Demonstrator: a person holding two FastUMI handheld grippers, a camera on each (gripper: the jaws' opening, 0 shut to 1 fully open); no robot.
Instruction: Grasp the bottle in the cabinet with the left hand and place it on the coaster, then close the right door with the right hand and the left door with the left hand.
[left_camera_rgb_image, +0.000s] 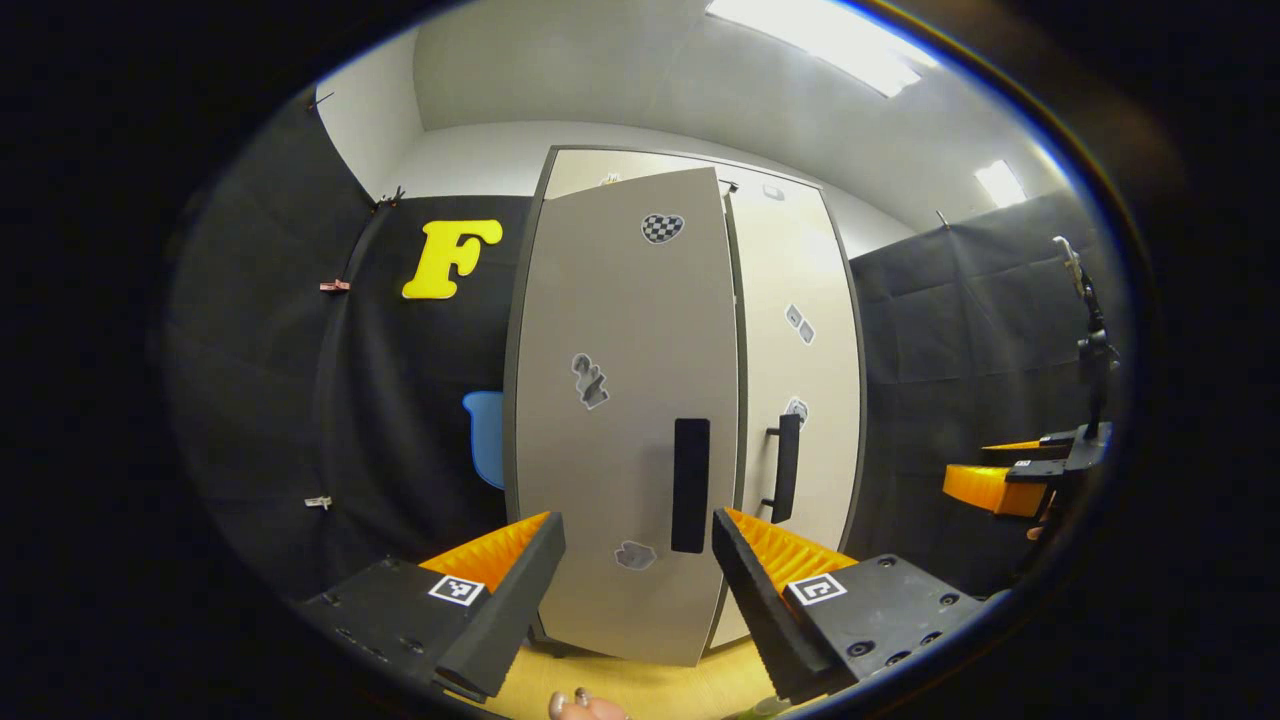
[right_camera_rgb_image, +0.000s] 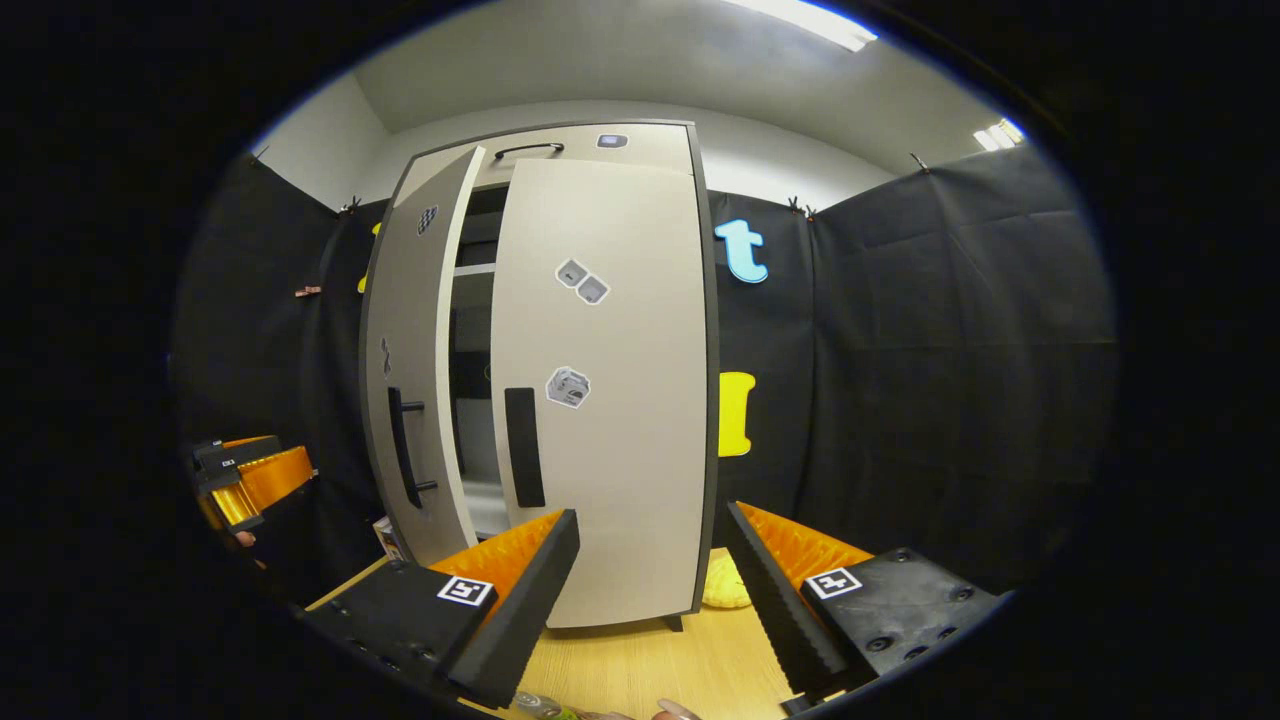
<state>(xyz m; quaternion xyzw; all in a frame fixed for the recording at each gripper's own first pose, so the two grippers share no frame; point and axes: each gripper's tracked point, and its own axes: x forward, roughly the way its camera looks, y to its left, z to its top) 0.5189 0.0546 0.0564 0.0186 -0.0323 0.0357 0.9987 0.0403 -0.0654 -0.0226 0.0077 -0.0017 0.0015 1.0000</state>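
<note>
- Left gripper view: cabinet (left_camera_rgb_image: 690, 400) stands on the table (left_camera_rgb_image: 640, 685); left door (left_camera_rgb_image: 625, 400) sits ajar, right door (left_camera_rgb_image: 800, 380) is flush shut.
- Bottle: only a sliver at the bottom edge (left_camera_rgb_image: 760, 708), can't tell if it's on the coaster.
- Left tool (left_camera_rgb_image: 638, 585) spread wide, empty, facing the left door's handle (left_camera_rgb_image: 690, 485).
- Right gripper view: right tool (right_camera_rgb_image: 650, 590) also wide, empty, in front of the right door.
- Yellow coaster (right_camera_rgb_image: 725, 585) lies on the table beside the cabinet base.

Left gripper (left_camera_rgb_image: 638, 580) raised, jaws spread wide, nothing between. Right gripper (right_camera_rgb_image: 652, 580) likewise agape, empty; seen far right in left gripper view (left_camera_rgb_image: 1010, 480).
</note>
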